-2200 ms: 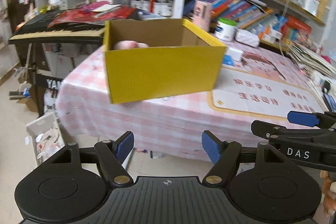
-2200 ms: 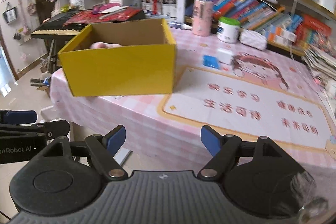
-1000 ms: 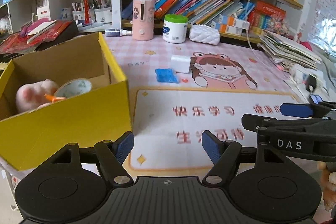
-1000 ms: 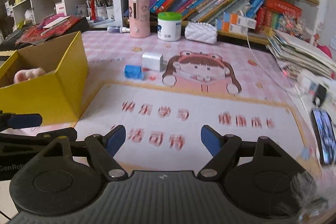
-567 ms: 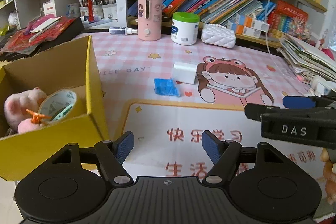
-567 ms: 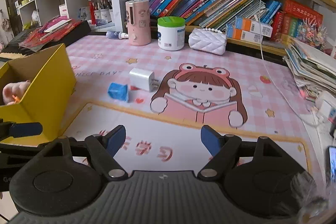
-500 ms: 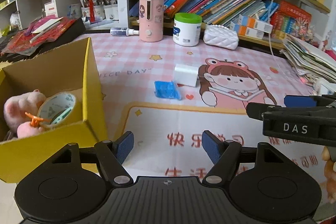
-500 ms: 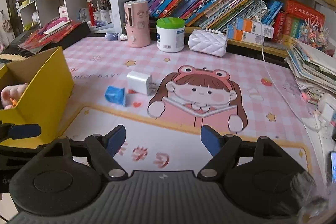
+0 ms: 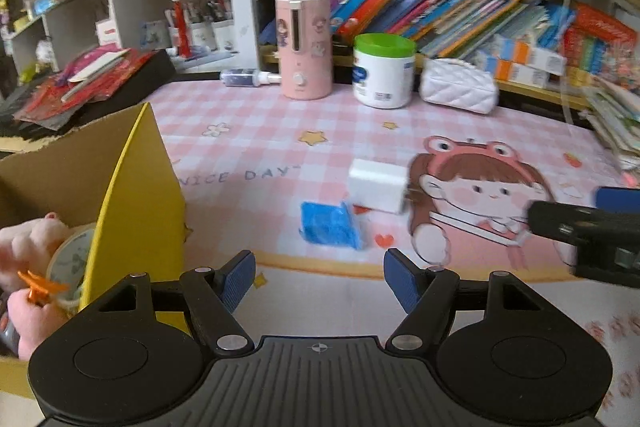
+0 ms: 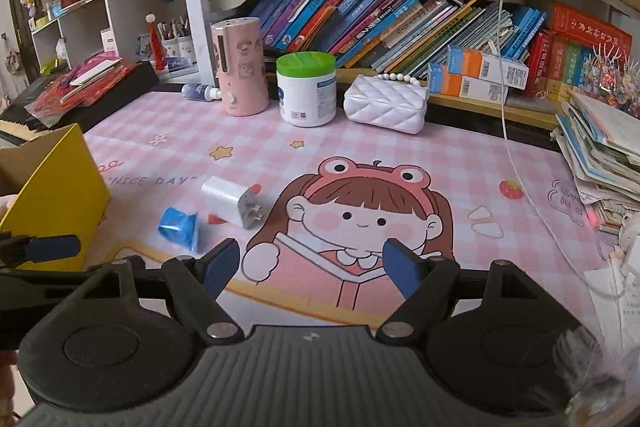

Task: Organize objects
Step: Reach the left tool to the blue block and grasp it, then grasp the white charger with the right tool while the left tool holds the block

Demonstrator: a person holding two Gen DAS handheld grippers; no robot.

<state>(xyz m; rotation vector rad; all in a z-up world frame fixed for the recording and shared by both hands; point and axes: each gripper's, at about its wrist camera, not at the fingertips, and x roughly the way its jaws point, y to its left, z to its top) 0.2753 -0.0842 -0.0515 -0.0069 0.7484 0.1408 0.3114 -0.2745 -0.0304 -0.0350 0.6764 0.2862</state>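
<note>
Both hand-held grippers advance over the bench, gaping and empty. Yellow box (image 9: 136,211) holds some toys; blue packet (image 9: 330,230) and white charger (image 9: 378,185) remain outside.

"NICE DAY" printed in grey capitals on pink checked desk mat (image 10: 460,155), left of cartoon girl (image 10: 360,215); book spines unreadable.

Left matte black plastic two-finger gripper (image 9: 319,275): ribbed centre plate with a small crosshair mark, two round disc housings, angled black linkage arms with silver pivot screws, flat blue pads on the fingers (image 9: 400,279). Right gripper (image 10: 311,264): same build, same blue pads.
</note>
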